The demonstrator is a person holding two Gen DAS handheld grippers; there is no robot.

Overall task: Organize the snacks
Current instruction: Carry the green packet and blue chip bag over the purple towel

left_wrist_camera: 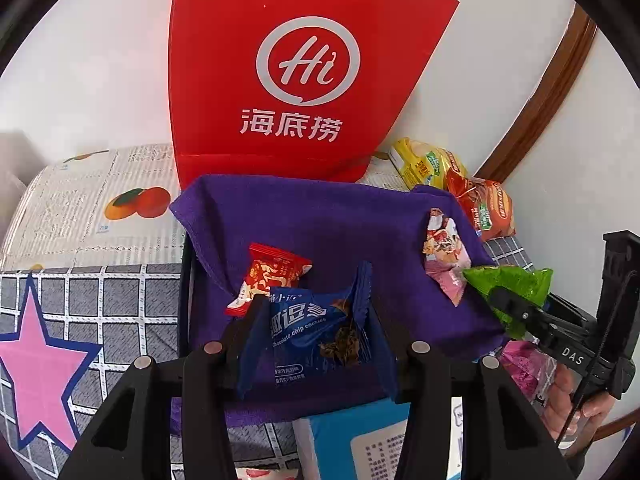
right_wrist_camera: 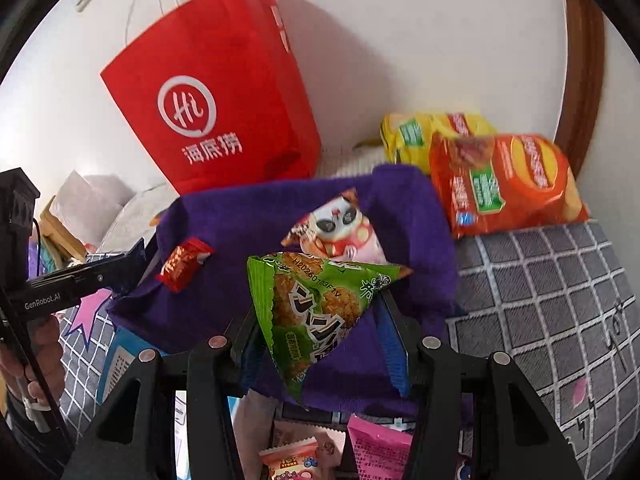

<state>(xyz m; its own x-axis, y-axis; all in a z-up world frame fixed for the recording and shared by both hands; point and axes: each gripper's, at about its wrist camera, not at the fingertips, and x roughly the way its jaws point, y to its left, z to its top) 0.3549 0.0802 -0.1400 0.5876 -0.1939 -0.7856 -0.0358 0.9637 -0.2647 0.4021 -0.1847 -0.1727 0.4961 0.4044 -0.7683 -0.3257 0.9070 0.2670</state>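
Between the left gripper's (left_wrist_camera: 308,344) fingers, a blue chocolate chip cookie packet (left_wrist_camera: 308,332) is being clamped over the purple cloth-lined container (left_wrist_camera: 320,224), just behind a red candy packet (left_wrist_camera: 272,280). To its right, the right gripper (right_wrist_camera: 320,320) is gripping a green rice-cracker packet (right_wrist_camera: 312,312) just before a pink cat-print packet (right_wrist_camera: 340,232).

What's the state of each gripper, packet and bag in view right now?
left gripper: shut on blue cookie packet, above the purple cloth
right gripper: shut on green snack packet
red candy packet: lying on the cloth
pink cat packet: lying on the cloth
red paper bag: upright behind the cloth
orange chip bag: lying sealed
yellow chip bag: lying behind the orange one
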